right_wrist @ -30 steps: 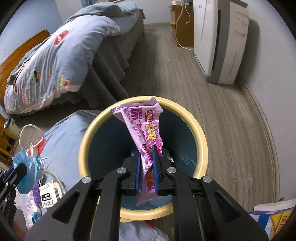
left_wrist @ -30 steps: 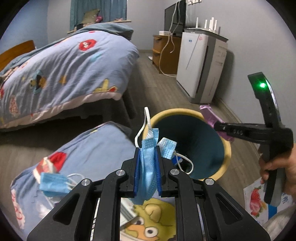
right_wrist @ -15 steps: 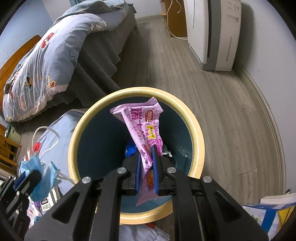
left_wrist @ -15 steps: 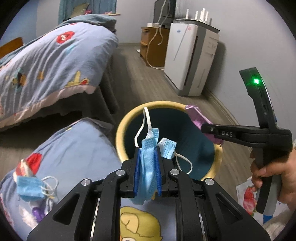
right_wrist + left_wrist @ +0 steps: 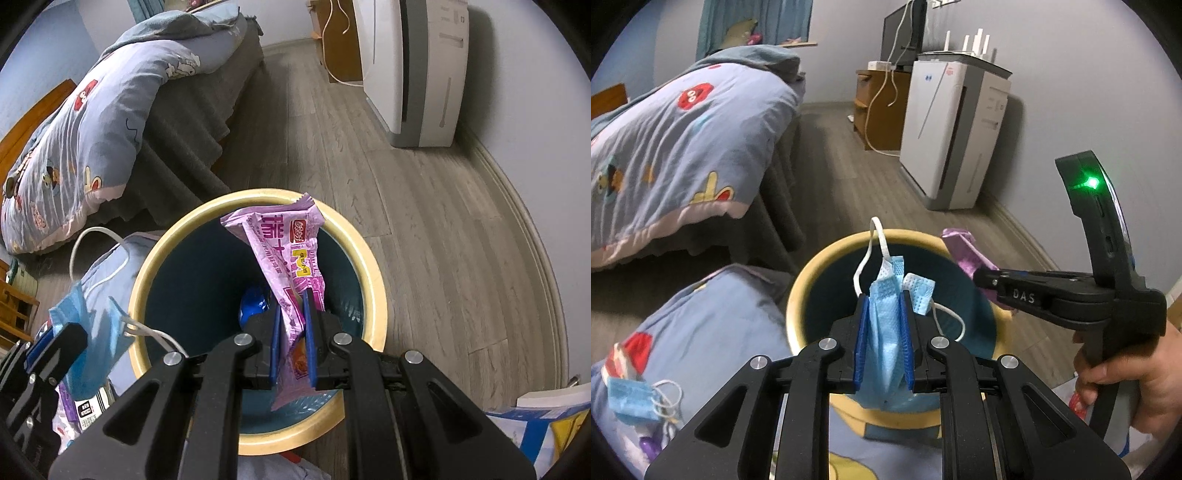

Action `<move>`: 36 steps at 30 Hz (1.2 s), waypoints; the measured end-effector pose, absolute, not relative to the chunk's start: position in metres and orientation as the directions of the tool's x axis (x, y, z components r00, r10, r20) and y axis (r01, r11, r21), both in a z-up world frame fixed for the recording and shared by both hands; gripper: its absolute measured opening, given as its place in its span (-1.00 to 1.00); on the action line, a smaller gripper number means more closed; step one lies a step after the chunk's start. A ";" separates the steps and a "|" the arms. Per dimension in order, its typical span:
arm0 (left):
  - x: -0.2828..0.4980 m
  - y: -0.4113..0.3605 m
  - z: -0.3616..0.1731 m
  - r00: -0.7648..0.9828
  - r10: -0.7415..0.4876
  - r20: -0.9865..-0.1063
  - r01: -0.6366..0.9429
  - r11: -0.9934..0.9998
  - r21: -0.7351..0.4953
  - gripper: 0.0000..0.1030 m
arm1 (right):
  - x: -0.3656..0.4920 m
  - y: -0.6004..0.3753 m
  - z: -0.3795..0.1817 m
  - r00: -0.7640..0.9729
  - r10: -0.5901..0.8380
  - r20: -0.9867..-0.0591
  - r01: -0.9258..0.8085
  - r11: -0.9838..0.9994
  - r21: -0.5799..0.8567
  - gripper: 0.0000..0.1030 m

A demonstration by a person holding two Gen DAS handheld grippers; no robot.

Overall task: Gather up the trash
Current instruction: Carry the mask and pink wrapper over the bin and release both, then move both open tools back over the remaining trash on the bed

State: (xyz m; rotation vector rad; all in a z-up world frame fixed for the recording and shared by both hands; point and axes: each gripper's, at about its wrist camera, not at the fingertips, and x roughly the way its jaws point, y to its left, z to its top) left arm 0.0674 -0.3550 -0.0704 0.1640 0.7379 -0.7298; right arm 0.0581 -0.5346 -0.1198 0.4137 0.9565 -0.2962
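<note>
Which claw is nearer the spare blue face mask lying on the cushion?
Left. The left claw, gripping its own mask, hangs just right of the spare blue face mask; the right claw sits across the bin.

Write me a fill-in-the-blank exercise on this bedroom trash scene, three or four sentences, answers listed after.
1. The left gripper is shut on a blue ____.
2. The right gripper is shut on a snack wrapper whose colour is ____.
3. Both grippers are held over the bin, whose rim is yellow and whose inside is dark ____.
4. A second face mask lies on the ____ with cartoon prints, left of the bin.

Missing words: face mask; purple; blue; bedding
</note>
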 end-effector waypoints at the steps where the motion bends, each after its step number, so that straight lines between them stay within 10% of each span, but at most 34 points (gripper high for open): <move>1: 0.067 -0.356 -0.070 0.511 -0.548 -0.662 0.659 0.744 -0.108 -0.66 | 0.058 -0.534 -0.119 0.548 -0.067 -0.834 0.418 0.885 0.204 -0.79; 5: 0.068 -0.355 -0.071 0.513 -0.548 -0.661 0.655 0.748 -0.112 -0.59 | 0.059 -0.532 -0.115 0.555 -0.072 -0.829 0.410 0.890 0.197 -0.79; 12: 0.067 -0.343 -0.064 0.533 -0.547 -0.645 0.635 0.763 -0.122 0.08 | 0.060 -0.525 -0.107 0.562 -0.068 -0.825 0.393 0.899 0.194 -0.73; 24: 0.057 -0.317 -0.047 0.602 -0.509 -0.615 0.593 0.801 -0.082 0.66 | 0.053 -0.514 -0.074 0.612 -0.086 -0.786 0.393 0.896 0.208 0.84; 36: 0.048 -0.268 -0.025 0.661 -0.463 -0.591 0.536 0.842 -0.060 0.83 | 0.052 -0.487 -0.046 0.627 -0.103 -0.772 0.371 0.911 0.180 0.89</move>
